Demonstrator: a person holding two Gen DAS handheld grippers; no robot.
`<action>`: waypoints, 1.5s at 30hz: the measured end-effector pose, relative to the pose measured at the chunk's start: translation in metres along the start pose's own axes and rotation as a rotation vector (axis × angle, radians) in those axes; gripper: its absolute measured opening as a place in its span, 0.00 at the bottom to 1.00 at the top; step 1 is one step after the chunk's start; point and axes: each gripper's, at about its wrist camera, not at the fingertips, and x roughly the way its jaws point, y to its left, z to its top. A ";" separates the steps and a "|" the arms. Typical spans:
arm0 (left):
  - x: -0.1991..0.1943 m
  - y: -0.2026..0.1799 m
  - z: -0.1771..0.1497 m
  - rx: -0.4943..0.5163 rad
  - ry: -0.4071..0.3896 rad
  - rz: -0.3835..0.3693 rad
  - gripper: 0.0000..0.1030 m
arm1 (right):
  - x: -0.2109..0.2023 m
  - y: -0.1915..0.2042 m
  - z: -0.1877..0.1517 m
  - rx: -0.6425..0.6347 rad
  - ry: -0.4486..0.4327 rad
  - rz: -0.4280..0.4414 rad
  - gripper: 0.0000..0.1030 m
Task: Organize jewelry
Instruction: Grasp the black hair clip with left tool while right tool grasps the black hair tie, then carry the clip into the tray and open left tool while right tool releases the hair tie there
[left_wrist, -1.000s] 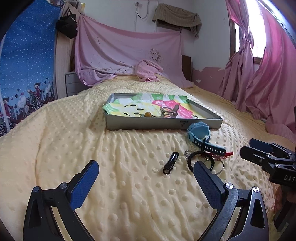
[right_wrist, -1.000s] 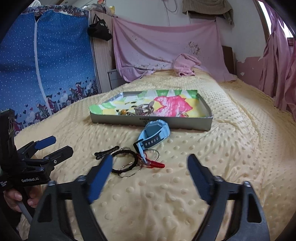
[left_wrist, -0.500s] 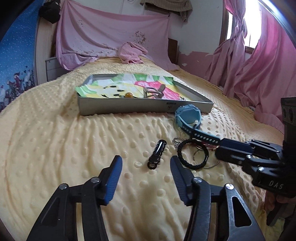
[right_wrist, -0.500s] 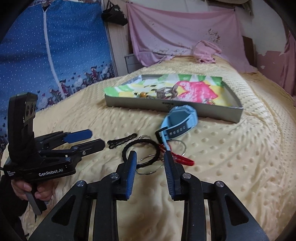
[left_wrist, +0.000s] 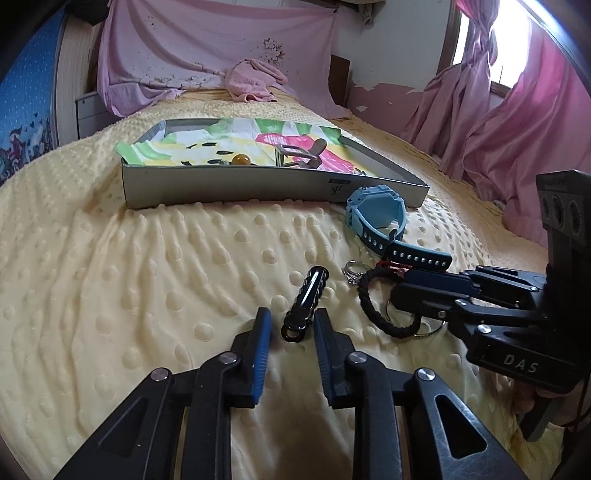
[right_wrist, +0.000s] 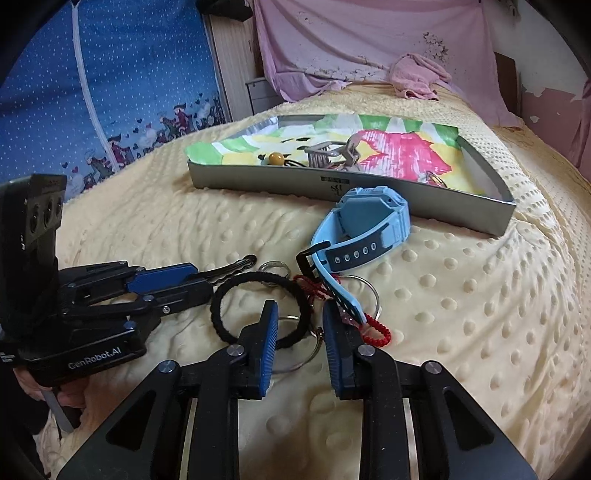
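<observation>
Left claw (left_wrist: 291, 325), lower centre of its frame, is released but narrowed, jaws flanking the near end of the black hair clip (left_wrist: 306, 299) on the bed (left_wrist: 110, 258), apparently lined up for a pinch. Centre right: black braided loop (right_wrist: 258, 306), key rings and blue watch (right_wrist: 365, 229) lie clustered, touching. Right claw (right_wrist: 301, 325) is likewise released, jaws straddling loop edge and ring. Upper centre: tray (right_wrist: 369, 192) already holds a few pieces, probably the destination.
</observation>
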 end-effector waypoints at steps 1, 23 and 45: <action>0.001 0.001 0.000 -0.004 0.002 -0.004 0.20 | 0.003 0.001 0.002 -0.008 0.007 -0.001 0.21; -0.035 -0.011 -0.015 0.003 -0.120 0.011 0.16 | -0.038 -0.001 0.000 0.005 -0.172 0.090 0.05; 0.022 0.041 0.107 -0.158 -0.159 0.268 0.16 | 0.018 -0.076 0.112 0.182 -0.200 -0.065 0.05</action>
